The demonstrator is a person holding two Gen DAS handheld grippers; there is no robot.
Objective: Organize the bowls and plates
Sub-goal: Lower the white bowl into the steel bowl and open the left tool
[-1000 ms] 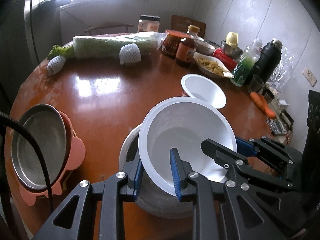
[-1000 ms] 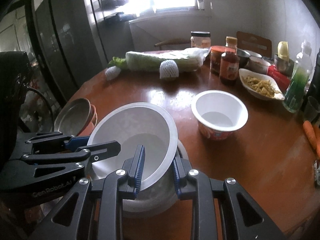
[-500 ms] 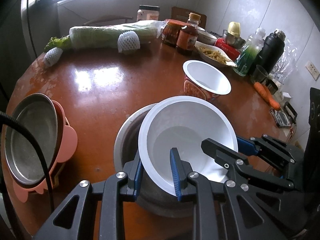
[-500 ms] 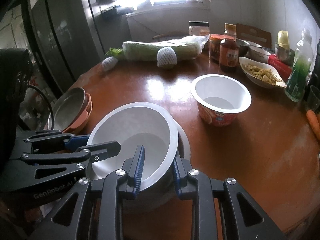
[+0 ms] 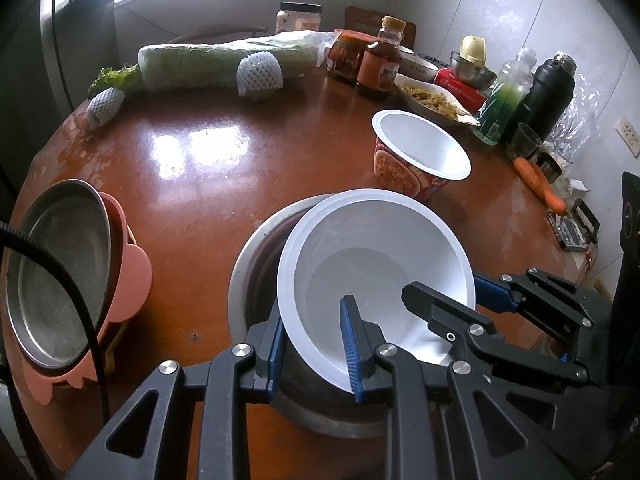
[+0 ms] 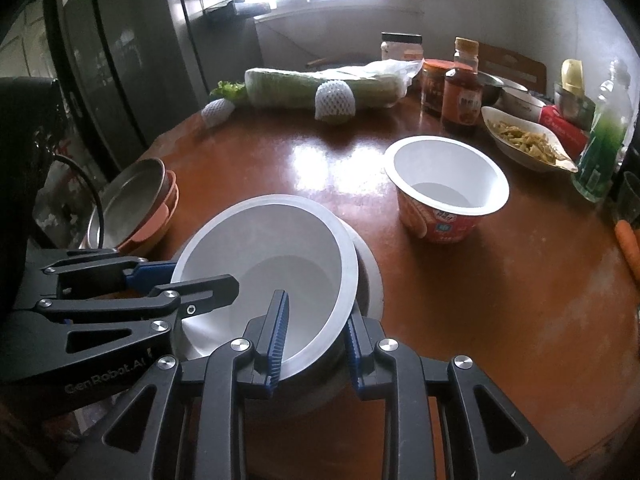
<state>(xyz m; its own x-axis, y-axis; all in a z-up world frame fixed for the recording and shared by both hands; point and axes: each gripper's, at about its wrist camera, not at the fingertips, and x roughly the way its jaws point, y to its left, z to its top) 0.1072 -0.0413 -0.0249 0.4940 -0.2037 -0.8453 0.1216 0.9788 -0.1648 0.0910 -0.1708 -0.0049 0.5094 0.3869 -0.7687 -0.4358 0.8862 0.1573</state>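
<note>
I see bare brown table (image 5: 208, 184) stretching ahead to the far clutter, and its near edge lies close under both tools. My left hand-held gripper (image 5: 314, 344) is clamped on the near rim of the white bowl (image 5: 376, 264). My right hand-held gripper (image 6: 316, 336) pinches the same rim from the other side. The white bowl sits tilted inside a grey metal bowl (image 5: 256, 272) on the table. Beyond it stands an empty noodle cup (image 6: 444, 192). At my left edge a steel dish (image 5: 56, 292) is nested in a pink bowl (image 5: 132, 276).
</note>
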